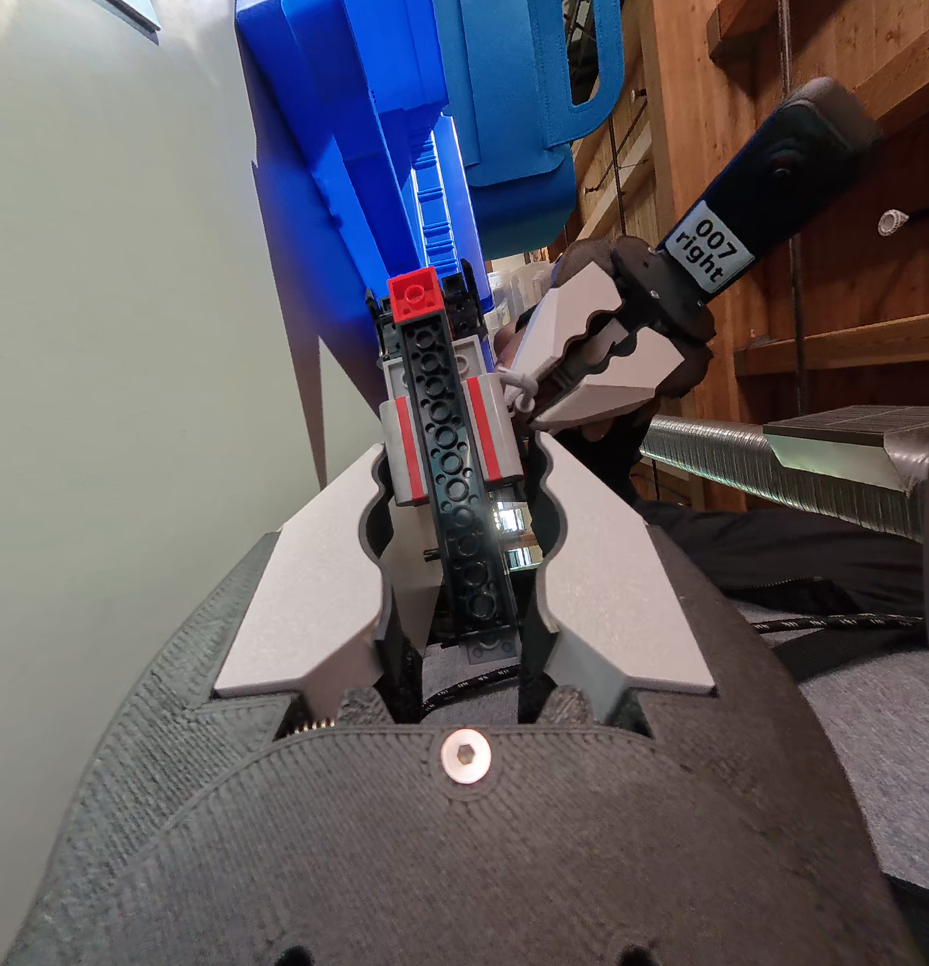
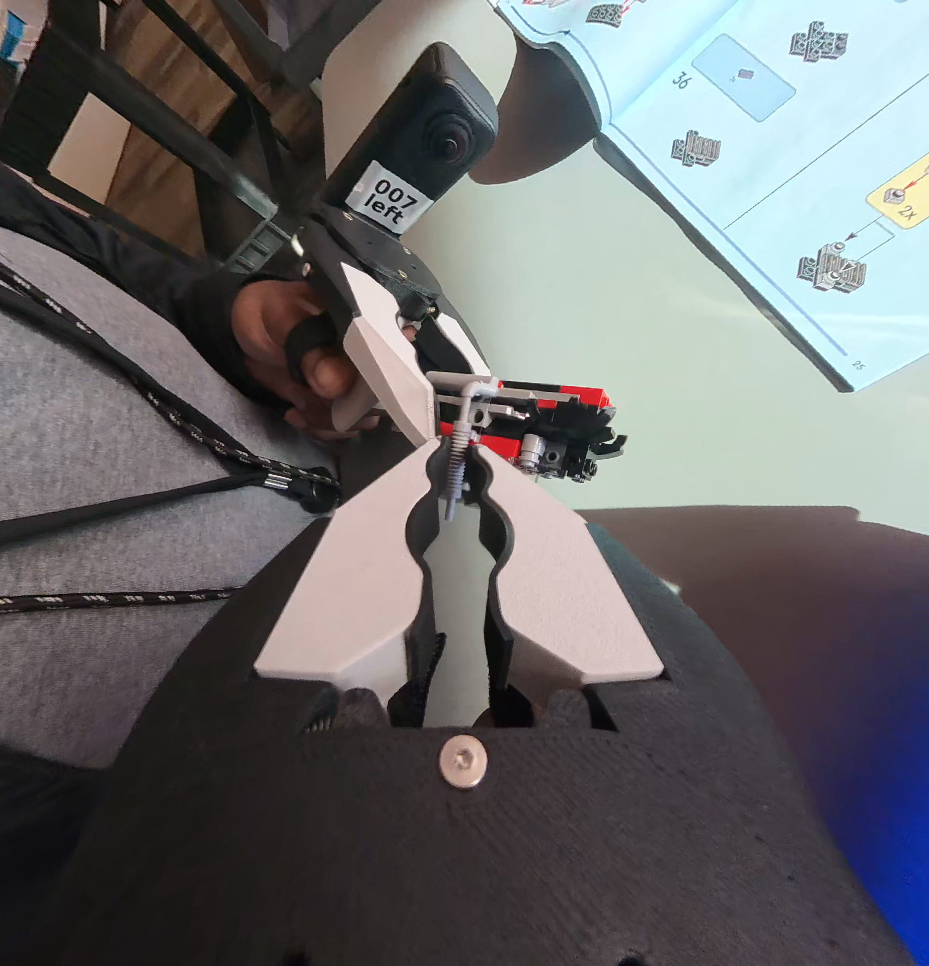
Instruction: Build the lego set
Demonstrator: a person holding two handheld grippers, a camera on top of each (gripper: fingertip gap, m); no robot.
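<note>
The pale green-white tabletop [image 2: 582,334] fills the middle and upper right of the right wrist view, with the open paper instruction booklet [image 2: 797,172] in its upper right corner. A big blue plastic bin [image 1: 358,157] takes the top centre of the left wrist view.

The half-built lego model [image 1: 452,418], a long black plate with grey and red-striped sides and a red brick at its far end, sits at frame centre, held off the table with the left gripper [image 1: 460,522] clamped on its near half. The right gripper [image 2: 460,470], fingers nearly together, pinches a small light-grey ribbed hose-like piece [image 2: 458,465] against the model's side, at the centre of the right wrist view.

To seat it well, I judge the left should hold rigid while the right pushes straight along the piece's axis, without twisting, since the thin part looks likely to bend or pop loose.

Hidden: the exact socket it enters, and the model's underside. Whether it has already clicked home cannot be told.
</note>
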